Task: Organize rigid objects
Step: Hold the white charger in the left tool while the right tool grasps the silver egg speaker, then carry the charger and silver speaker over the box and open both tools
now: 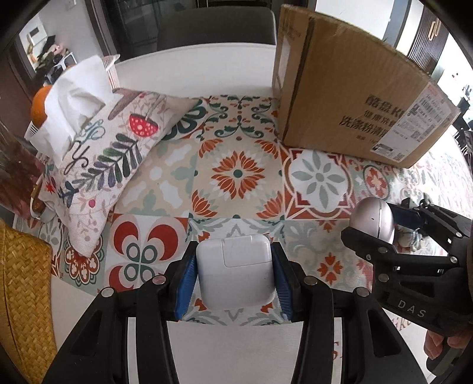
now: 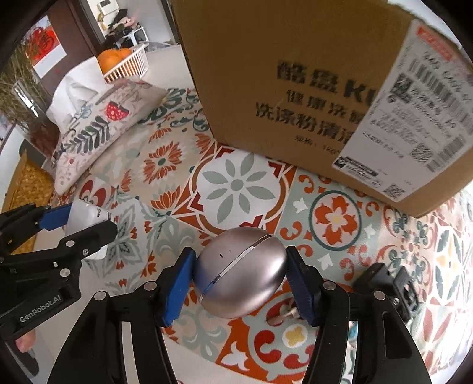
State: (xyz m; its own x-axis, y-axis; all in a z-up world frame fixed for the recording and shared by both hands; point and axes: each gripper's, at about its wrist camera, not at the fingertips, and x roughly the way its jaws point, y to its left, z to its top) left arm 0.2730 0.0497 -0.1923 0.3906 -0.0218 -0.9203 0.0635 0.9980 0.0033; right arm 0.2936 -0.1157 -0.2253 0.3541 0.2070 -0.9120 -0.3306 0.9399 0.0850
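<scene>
A white tabletop (image 1: 207,68) carries a patterned cloth (image 1: 236,183) of orange, red and green tile motifs that covers most of it, leaving a bare white strip along the far edge. At the left edge stands a woven yellow basket (image 1: 23,295). Just past it a printed cushion (image 1: 103,165) lies tilted on the cloth's left side, with a white tissue (image 1: 77,97) standing above it and a white wire basket of oranges (image 2: 127,66) behind, toward the far left corner. A dark chair back (image 1: 215,26) shows beyond the far edge. At the far right a large cardboard box (image 1: 354,97) with black print and a shipping label sits on the cloth.

Near the front edge, the left tongs (image 1: 235,274) point steeply down, and their blue pads (image 1: 184,283) press on both sides of a white square charger (image 1: 235,271), closed to its width. To the right, just beside them, the right tongs (image 2: 239,276) also point down, their blue pads (image 2: 301,289) pressing both ends of a silver egg-shaped case (image 2: 241,271) with a bright seam round its middle. It lies in front of the box, over the cloth near its right side. A small black clip (image 2: 384,283) lies on the cloth just right of those tongs. Fingers (image 1: 443,342) grip the right handle.
</scene>
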